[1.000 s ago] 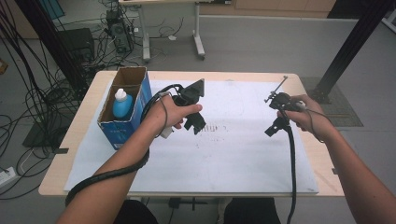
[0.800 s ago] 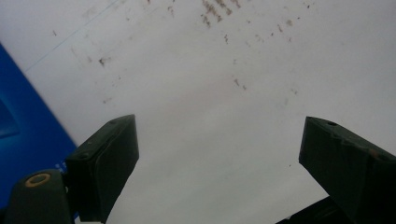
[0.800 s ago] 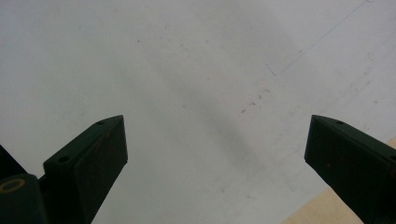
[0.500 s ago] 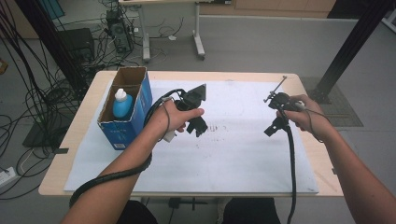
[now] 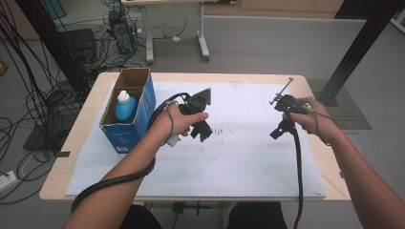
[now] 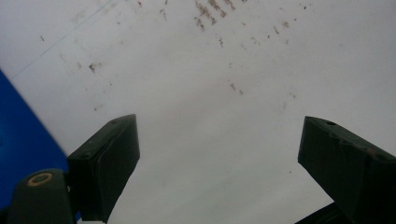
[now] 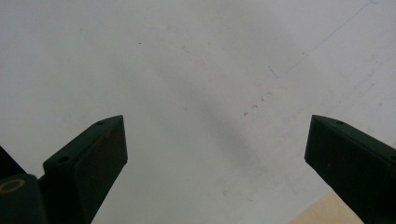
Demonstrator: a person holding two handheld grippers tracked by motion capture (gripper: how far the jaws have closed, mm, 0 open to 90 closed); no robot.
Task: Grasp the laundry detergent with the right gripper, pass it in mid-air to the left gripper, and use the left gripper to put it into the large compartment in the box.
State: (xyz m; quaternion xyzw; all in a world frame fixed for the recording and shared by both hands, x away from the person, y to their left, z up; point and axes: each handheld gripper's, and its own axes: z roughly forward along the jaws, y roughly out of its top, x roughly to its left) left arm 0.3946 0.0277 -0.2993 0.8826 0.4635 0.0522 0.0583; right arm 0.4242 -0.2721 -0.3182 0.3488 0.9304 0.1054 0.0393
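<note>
Standing upright in the open blue box [image 5: 129, 125] at the counter's [image 5: 90, 125] left edge, the bottle [image 5: 126, 106] is easy to reach from above. Just right of it, the left tool [image 5: 202, 133] hovers, spread and empty. Far right, the right tool [image 5: 278, 133] waits, also spread and empty.
</note>
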